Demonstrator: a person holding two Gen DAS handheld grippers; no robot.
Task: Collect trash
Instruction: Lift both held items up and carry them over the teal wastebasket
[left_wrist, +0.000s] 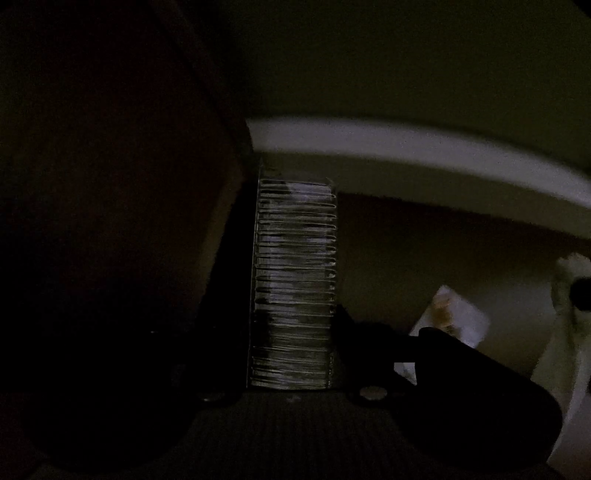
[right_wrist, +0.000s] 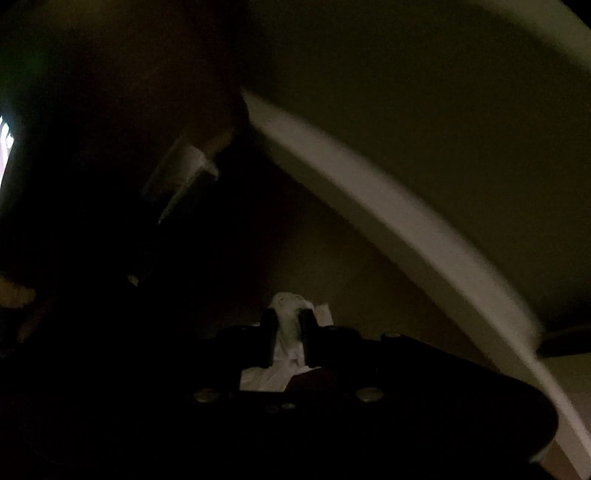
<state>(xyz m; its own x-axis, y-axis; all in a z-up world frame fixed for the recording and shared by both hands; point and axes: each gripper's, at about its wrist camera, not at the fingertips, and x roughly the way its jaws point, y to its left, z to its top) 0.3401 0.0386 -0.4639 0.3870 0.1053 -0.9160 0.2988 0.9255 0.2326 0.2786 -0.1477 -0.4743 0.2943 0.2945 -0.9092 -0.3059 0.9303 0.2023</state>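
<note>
Both views are very dark. In the left wrist view a clear ribbed plastic piece (left_wrist: 293, 284) fills the gap between the dark fingers of my left gripper (left_wrist: 295, 177), which is shut on it. In the right wrist view my right gripper (right_wrist: 287, 317) is shut on a crumpled white tissue (right_wrist: 286, 332). The tissue bulges above the two black fingertips (right_wrist: 266, 325) and hangs out below them. A small card-like scrap (right_wrist: 324, 314) shows just behind the right finger; I cannot tell whether it is held.
A white baseboard (left_wrist: 406, 147) curves along the wall above a brown floor (left_wrist: 424, 251), and shows again as the baseboard (right_wrist: 369, 206). Dark furniture (left_wrist: 110, 184) fills the left. A white scrap of paper (left_wrist: 458, 317) lies low on the right behind a black shape (left_wrist: 480, 376).
</note>
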